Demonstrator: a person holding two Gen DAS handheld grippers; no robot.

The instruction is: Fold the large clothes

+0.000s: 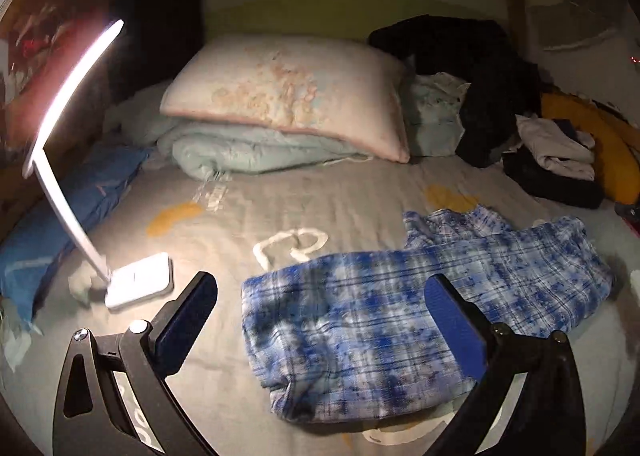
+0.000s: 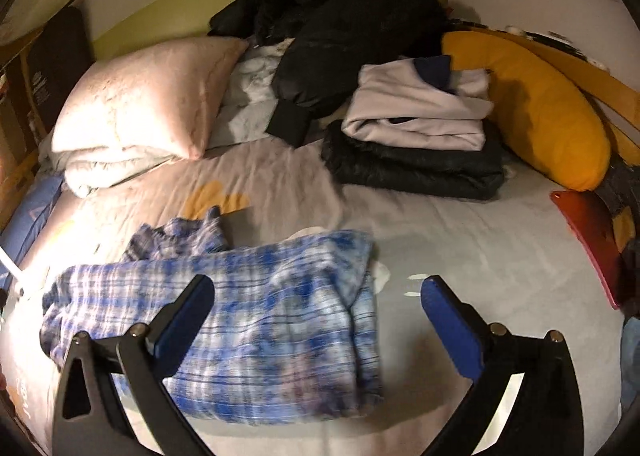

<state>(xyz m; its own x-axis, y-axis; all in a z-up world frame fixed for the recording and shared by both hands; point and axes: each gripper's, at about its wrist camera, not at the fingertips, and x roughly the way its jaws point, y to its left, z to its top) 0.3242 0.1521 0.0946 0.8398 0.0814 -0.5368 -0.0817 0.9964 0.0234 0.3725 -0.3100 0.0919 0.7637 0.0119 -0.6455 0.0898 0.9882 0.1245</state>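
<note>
A blue and white plaid garment [image 1: 400, 316] lies partly folded on the grey bed sheet [image 1: 320, 195]; it also shows in the right wrist view [image 2: 248, 320]. A crumpled part sticks out at its far edge [image 2: 180, 236]. My left gripper [image 1: 320, 296] is open and empty, hovering over the garment's near left part. My right gripper [image 2: 318, 296] is open and empty, above the garment's right edge.
A lit white desk lamp [image 1: 136, 280] stands on the bed at left. A pillow [image 1: 288, 95] on a folded quilt lies at the head. A black jacket [image 2: 340, 27], folded clothes [image 2: 416, 135], a yellow cushion [image 2: 540, 111] and a red tablet [image 2: 592, 240] lie at right.
</note>
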